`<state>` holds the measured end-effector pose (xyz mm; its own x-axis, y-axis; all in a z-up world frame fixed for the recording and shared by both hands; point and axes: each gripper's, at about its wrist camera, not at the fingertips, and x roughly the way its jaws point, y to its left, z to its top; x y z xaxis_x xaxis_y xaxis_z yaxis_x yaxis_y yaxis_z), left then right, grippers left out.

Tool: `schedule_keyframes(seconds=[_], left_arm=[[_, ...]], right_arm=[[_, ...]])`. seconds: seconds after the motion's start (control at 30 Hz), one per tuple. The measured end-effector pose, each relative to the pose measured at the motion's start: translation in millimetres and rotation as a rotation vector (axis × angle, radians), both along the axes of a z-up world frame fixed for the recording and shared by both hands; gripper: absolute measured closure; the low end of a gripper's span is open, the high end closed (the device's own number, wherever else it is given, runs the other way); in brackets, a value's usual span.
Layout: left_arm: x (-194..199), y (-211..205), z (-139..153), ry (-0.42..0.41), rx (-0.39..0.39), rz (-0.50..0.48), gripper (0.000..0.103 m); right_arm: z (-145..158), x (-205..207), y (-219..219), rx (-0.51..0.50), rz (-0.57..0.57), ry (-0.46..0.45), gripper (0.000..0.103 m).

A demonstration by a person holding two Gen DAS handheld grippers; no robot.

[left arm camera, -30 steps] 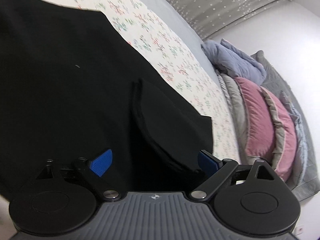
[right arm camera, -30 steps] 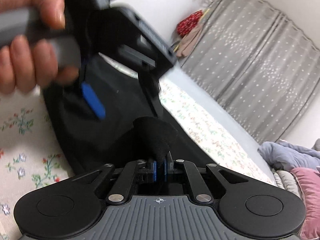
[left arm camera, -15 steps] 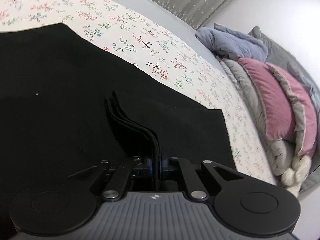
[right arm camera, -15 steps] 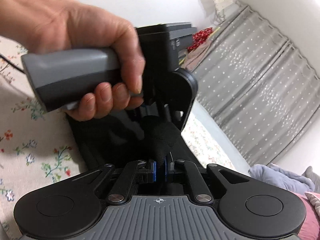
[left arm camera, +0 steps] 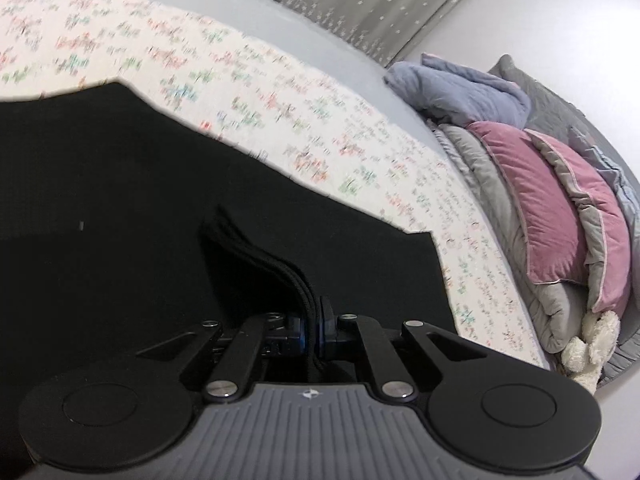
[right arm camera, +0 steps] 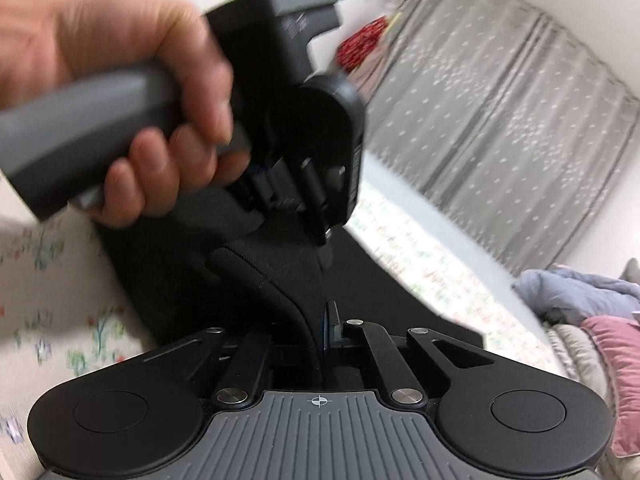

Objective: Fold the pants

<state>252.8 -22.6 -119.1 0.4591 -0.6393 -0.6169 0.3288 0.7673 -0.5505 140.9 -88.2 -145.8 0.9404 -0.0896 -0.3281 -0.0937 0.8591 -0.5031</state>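
Observation:
Black pants (left arm camera: 120, 200) lie spread on a floral bedsheet (left arm camera: 280, 92). My left gripper (left arm camera: 314, 330) is shut on a bunched, layered edge of the pants and lifts it slightly. My right gripper (right arm camera: 318, 334) is shut on another fold of the pants (right arm camera: 272, 280). In the right wrist view the left gripper's body (right arm camera: 304, 120) and the hand holding it hover just above the same edge of the pants, close in front.
Pink and grey pillows (left arm camera: 560, 208), a blue-grey blanket (left arm camera: 460, 88) and a white plush toy (left arm camera: 588, 340) sit at the bed's right end. Grey dotted curtains (right arm camera: 500, 112) hang behind the bed. A red object (right arm camera: 360, 46) hangs by the curtain.
My left gripper went from open to shut on the pants edge and has lifted it. The right gripper stays shut on its fold, and both have risen together.

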Motion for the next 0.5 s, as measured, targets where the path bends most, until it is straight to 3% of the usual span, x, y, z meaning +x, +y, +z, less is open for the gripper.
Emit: schedule_keyframes(seconds=[0.17, 0.37, 0.5], left_arm=[[1.8, 4.5, 30.6, -0.104, 0.064, -0.041, 0.091], [10.5, 41.5, 57.2, -0.178, 0.126, -0.046, 0.091], [19.2, 72.8, 75.0, -0.217, 0.242, -0.04, 0.091]], right_arm=[[19.9, 6.6, 11.2, 0.044, -0.035, -0.065, 0.1], [45.3, 27.1, 42.4, 0.107, -0.001, -0.088, 0.1], [59.7, 48.5, 71.6, 0.16, 0.038, -0.092, 0.1]])
